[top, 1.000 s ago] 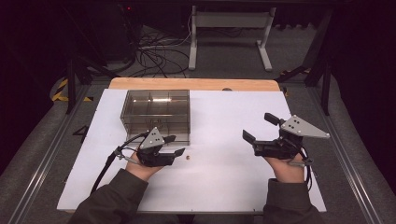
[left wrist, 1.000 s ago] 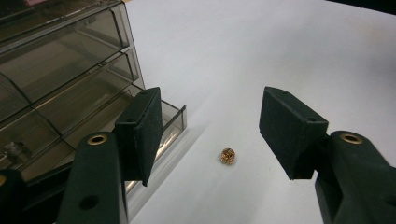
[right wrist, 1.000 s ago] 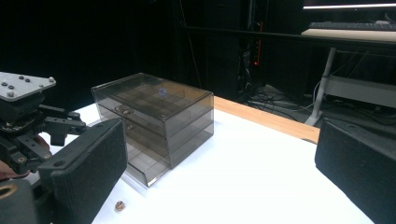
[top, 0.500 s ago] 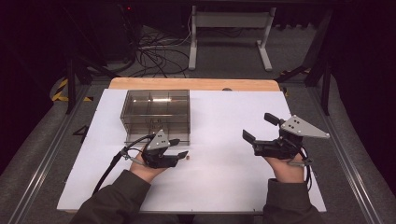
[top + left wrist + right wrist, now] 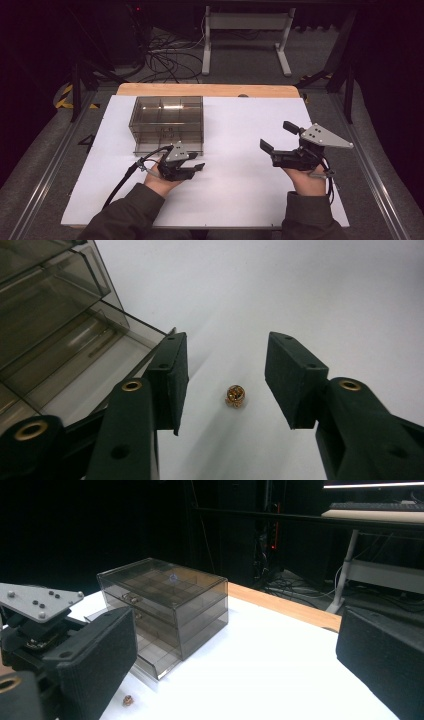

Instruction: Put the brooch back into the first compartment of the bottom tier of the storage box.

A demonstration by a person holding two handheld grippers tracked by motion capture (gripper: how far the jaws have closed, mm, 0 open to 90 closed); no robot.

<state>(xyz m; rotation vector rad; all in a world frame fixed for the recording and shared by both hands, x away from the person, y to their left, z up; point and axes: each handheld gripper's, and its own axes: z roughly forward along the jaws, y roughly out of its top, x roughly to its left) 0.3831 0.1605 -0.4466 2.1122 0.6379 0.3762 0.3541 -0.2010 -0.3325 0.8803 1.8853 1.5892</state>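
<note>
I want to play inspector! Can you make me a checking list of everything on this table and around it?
Surface: white sheet over a wooden table top.
Job's things: a tiny gold bead lies on the sheet; smoky clear drawer box beside it, its bottom drawer pulled out.
Clutter: nothing seen.
Grippers: left gripper is open, jaws either side of the bead, not touching it; right gripper is open, held off to the side, holding nothing.
Cables: a black cable trails from the left gripper; a tangle of wires lies on the floor.
Surroundings: dark room, white desk legs behind the table.
</note>
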